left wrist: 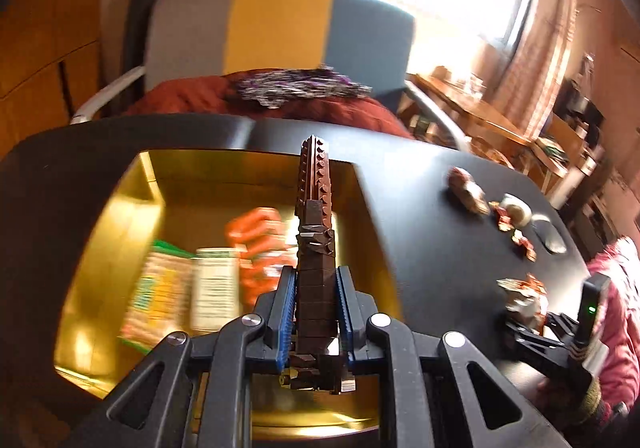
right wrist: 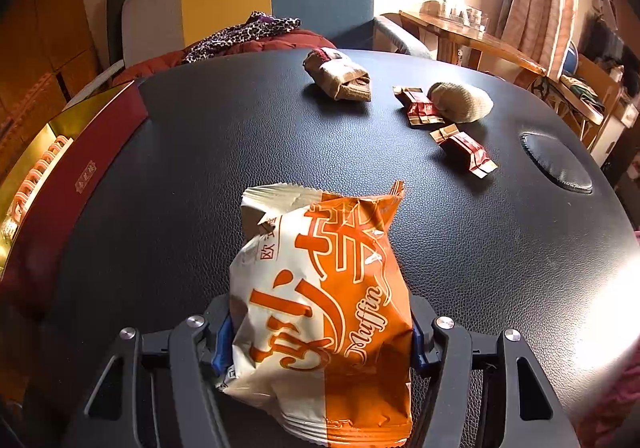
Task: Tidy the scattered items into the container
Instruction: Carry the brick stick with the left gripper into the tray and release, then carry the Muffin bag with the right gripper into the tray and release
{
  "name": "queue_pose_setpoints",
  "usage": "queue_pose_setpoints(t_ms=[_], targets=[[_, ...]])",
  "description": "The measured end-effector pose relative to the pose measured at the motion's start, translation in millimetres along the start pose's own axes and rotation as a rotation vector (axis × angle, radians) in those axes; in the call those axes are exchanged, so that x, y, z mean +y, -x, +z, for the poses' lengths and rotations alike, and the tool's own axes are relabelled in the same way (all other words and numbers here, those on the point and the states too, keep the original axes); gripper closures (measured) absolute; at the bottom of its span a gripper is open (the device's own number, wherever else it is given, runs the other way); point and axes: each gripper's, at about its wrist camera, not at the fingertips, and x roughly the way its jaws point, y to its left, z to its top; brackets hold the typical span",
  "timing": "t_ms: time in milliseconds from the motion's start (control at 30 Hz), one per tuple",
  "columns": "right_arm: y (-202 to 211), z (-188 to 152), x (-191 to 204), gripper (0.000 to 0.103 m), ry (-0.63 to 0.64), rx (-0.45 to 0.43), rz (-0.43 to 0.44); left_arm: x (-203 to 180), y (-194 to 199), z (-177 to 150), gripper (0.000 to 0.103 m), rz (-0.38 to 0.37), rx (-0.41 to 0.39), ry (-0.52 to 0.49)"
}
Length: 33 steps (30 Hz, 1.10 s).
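Left gripper (left wrist: 316,290): fingers (left wrist: 285,300) closed narrow on a dark brown brick-built piece (left wrist: 314,232), which stands up between the blue pads and projects forward over the container (left wrist: 120,184). The gripper sits above the container's near rim.

Container: gold-lined interior, red outer wall, set on the black tabletop (left wrist: 420,208) at its left side. Inside lie an orange ribbed item (left wrist: 256,232), blurred, and a green-edged packet (left wrist: 160,288) with a white label, also blurred. Floor space remains bare along the far wall and the left wall of the container.

Right gripper (right wrist: 322,332): fingers (right wrist: 224,336) at a middle width, pressed against both sides of an orange-and-white muffin packet (right wrist: 320,288). The packet's top edge is crumpled. Whether its base touches the tabletop cannot be told.

Loose on the tabletop beyond the packet: a brown rolled sock bundle (right wrist: 340,78) near the far edge; a beige sock ball (right wrist: 462,100) touching one red-and-gold wrapped sweet (right wrist: 418,106); a second such sweet (right wrist: 466,150) lying apart, nearer. A round recessed pad (right wrist: 556,164) sits close to the right edge.

Open black surface runs between the muffin packet and the container's red wall.
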Motion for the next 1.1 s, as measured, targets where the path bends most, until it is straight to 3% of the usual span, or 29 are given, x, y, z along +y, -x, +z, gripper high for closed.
queue_pose_setpoints(t_ms=[133, 333, 467, 867, 1100], targets=[[-3, 3, 2, 0.036, 0.007, 0.013, -0.023, 38, -16, 3, 0.084, 0.076, 0.035, 0.038], [-2, 1, 2, 0.033, 0.003, -0.006, -0.02, 61, -42, -5, 0.084, 0.098, 0.101, 0.084], [-3, 2, 2, 0.034, 0.005, -0.001, -0.017, 64, -45, -13, 0.08, 0.101, 0.1, 0.093], [-3, 4, 4, 0.034, 0.006, 0.004, -0.034, 81, -2, -26, 0.067, 0.1, 0.014, 0.181], [0, 9, 9, 0.04, -0.002, -0.003, -0.021, 72, 19, -40, 0.063, 0.103, -0.003, 0.159]])
